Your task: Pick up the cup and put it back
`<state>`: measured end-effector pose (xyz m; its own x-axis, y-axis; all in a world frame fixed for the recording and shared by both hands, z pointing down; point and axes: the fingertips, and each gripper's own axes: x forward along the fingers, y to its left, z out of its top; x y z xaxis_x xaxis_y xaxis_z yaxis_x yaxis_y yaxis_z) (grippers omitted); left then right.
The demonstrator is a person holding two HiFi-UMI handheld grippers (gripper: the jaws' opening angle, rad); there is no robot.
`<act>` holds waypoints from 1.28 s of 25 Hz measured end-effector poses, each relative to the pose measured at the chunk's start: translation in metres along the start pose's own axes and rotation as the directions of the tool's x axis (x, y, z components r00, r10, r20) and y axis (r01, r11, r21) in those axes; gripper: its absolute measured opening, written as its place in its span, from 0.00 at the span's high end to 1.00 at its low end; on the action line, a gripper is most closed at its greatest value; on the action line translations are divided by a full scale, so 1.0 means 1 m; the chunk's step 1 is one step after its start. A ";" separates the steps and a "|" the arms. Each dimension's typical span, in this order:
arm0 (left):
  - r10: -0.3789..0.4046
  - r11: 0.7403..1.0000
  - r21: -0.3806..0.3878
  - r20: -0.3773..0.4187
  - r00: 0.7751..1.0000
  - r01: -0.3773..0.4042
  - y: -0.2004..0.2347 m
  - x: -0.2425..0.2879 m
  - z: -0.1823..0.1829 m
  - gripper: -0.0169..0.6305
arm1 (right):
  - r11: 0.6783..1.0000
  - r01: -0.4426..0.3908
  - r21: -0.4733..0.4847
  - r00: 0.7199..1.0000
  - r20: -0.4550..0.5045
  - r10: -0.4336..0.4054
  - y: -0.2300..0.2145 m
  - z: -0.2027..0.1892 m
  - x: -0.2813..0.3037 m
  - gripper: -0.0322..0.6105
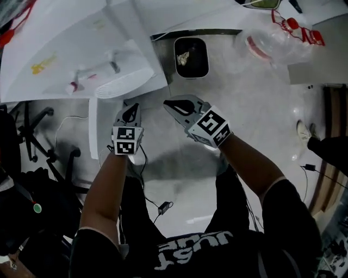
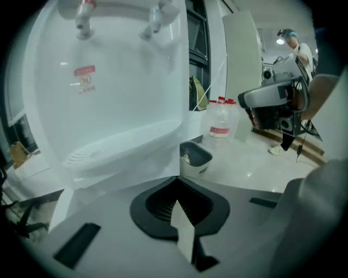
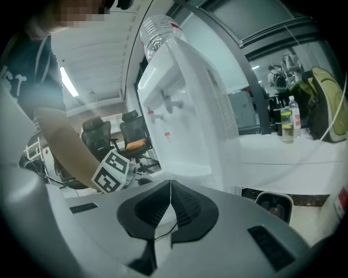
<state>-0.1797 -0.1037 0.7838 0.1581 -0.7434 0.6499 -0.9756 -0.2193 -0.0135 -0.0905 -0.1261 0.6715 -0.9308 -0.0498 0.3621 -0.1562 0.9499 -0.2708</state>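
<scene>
No cup shows in any view. My left gripper (image 1: 130,113) is shut and empty, its tip pointing at the foot of the white water dispenser (image 1: 81,54). In the left gripper view the shut jaws (image 2: 177,200) face the dispenser's front (image 2: 109,98), with two taps (image 2: 85,16) above and the drip tray (image 2: 117,149) below. To its right my right gripper (image 1: 178,105) hangs over the floor, also shut with nothing in it. In the right gripper view its jaws (image 3: 170,202) meet in a line, and the dispenser (image 3: 185,119) with its bottle stands beyond.
A grey waste bin (image 1: 191,57) stands on the floor right of the dispenser, also seen as the bin (image 2: 193,158). A plastic bag of bottles (image 1: 272,40) lies further right. Office chairs (image 1: 38,141) stand at the left. A person (image 2: 296,54) stands far off.
</scene>
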 end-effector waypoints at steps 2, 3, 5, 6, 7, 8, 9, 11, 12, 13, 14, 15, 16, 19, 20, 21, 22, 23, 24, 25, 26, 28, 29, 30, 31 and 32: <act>0.016 0.998 0.054 -0.028 0.999 -0.014 0.008 0.029 -0.021 0.98 | 1.000 -0.004 -0.001 1.000 -0.002 0.004 -0.011 -0.027 0.013 0.90; 0.025 0.996 0.081 -0.043 0.999 -0.022 0.012 0.043 -0.032 0.98 | 1.000 -0.007 -0.004 1.000 -0.006 0.007 -0.015 -0.041 0.019 0.90; 0.054 0.990 0.138 -0.075 0.996 -0.043 0.023 0.069 -0.055 0.98 | 1.000 -0.017 -0.008 1.000 -0.016 0.017 -0.021 -0.065 0.032 0.90; 0.070 0.984 0.168 -0.092 0.993 -0.054 0.030 0.080 -0.064 0.98 | 1.000 -0.022 -0.009 1.000 -0.022 0.022 -0.024 -0.076 0.038 0.90; 0.085 0.978 0.201 -0.108 0.991 -0.062 0.037 0.091 -0.071 0.98 | 1.000 -0.029 -0.010 0.999 -0.030 0.029 -0.025 -0.087 0.044 0.90; 0.097 0.969 0.237 -0.124 0.988 -0.065 0.042 0.101 -0.078 0.98 | 0.999 -0.041 -0.007 0.998 -0.037 0.041 -0.024 -0.096 0.050 0.90; 0.104 0.959 0.277 -0.141 0.985 -0.062 0.046 0.110 -0.083 0.98 | 0.998 -0.055 -0.001 0.998 -0.043 0.055 -0.023 -0.103 0.056 0.90; 0.110 0.931 0.363 -0.174 0.979 -0.040 0.052 0.133 -0.093 0.92 | 0.997 -0.075 0.007 0.996 -0.048 0.076 -0.023 -0.114 0.065 0.90; 0.115 0.915 0.401 -0.189 0.975 -0.030 0.054 0.146 -0.096 0.90 | 0.997 -0.080 0.009 0.996 -0.049 0.081 -0.026 -0.118 0.069 0.90; 0.123 0.902 0.432 -0.203 0.971 -0.024 0.058 0.159 -0.098 0.87 | 0.996 -0.083 0.011 0.995 -0.050 0.084 -0.031 -0.122 0.072 0.90; 0.134 0.890 0.455 -0.216 0.967 -0.022 0.061 0.171 -0.099 0.85 | 0.996 -0.085 0.016 0.995 -0.050 0.086 -0.035 -0.125 0.074 0.90; 0.146 0.880 0.475 -0.227 0.963 -0.021 0.064 0.181 -0.101 0.83 | 0.996 -0.086 0.023 0.995 -0.050 0.087 -0.038 -0.128 0.076 0.90; 0.158 0.868 0.497 -0.239 0.958 -0.019 0.066 0.189 -0.104 0.82 | 0.996 -0.086 0.031 0.995 -0.048 0.087 -0.039 -0.131 0.077 0.90; 0.199 0.811 0.585 -0.273 0.941 -0.002 0.073 0.206 -0.113 0.81 | 0.996 -0.082 0.047 0.995 -0.045 0.084 -0.039 -0.139 0.077 0.90; 0.219 0.791 0.612 -0.284 0.933 0.001 0.077 0.211 -0.116 0.80 | 0.995 -0.081 0.050 0.995 -0.046 0.084 -0.040 -0.142 0.076 0.90; 0.240 0.774 0.633 -0.296 0.924 0.001 0.082 0.218 -0.119 0.80 | 0.995 -0.081 0.055 0.995 -0.047 0.084 -0.043 -0.146 0.075 0.90; 0.259 0.761 0.649 -0.308 0.915 0.003 0.086 0.224 -0.121 0.79 | 0.995 -0.081 0.063 0.995 -0.047 0.084 -0.047 -0.150 0.074 0.90; 0.274 0.748 0.663 -0.319 0.907 0.007 0.089 0.230 -0.123 0.79 | 0.994 -0.079 0.073 0.995 -0.047 0.083 -0.051 -0.155 0.073 0.90; 0.283 0.736 0.677 -0.330 0.901 0.016 0.090 0.235 -0.125 0.79 | 0.994 -0.077 0.083 0.996 -0.047 0.081 -0.054 -0.160 0.072 0.90; 0.288 0.724 0.689 -0.340 0.895 0.029 0.091 0.239 -0.128 0.79 | 0.993 -0.074 0.094 0.996 -0.047 0.078 -0.057 -0.165 0.071 0.90; 0.290 0.711 0.702 -0.348 0.891 0.043 0.091 0.242 -0.130 0.79 | 0.992 -0.070 0.102 0.996 -0.047 0.075 -0.058 -0.168 0.070 0.90; 0.295 0.682 0.728 -0.361 0.885 0.069 0.090 0.245 -0.134 0.79 | 0.992 -0.063 0.113 0.996 -0.051 0.070 -0.058 -0.172 0.066 0.90; 0.300 0.668 0.740 -0.364 0.882 0.079 0.089 0.246 -0.135 0.79 | 0.991 -0.062 0.115 0.996 -0.052 0.068 -0.058 -0.173 0.065 0.90; 0.307 0.655 0.751 -0.367 0.878 0.085 0.090 0.246 -0.135 0.79 | 0.991 -0.060 0.117 0.996 -0.052 0.067 -0.058 -0.173 0.063 0.90; 0.316 0.644 0.760 -0.368 0.874 0.087 0.090 0.248 -0.136 0.79 | 0.991 -0.059 0.119 0.997 -0.051 0.066 -0.058 -0.173 0.062 0.90; 0.328 0.635 0.768 -0.370 0.869 0.088 0.092 0.250 -0.137 0.79 | 0.991 -0.058 0.121 0.997 -0.050 0.064 -0.059 -0.174 0.060 0.90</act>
<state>-0.2508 -0.2233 1.0490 -0.2393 -0.4840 0.8417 -0.4881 -0.6894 -0.5352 -0.0800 -0.1317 0.8644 -0.9210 0.0267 0.3886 -0.1413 0.9068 -0.3972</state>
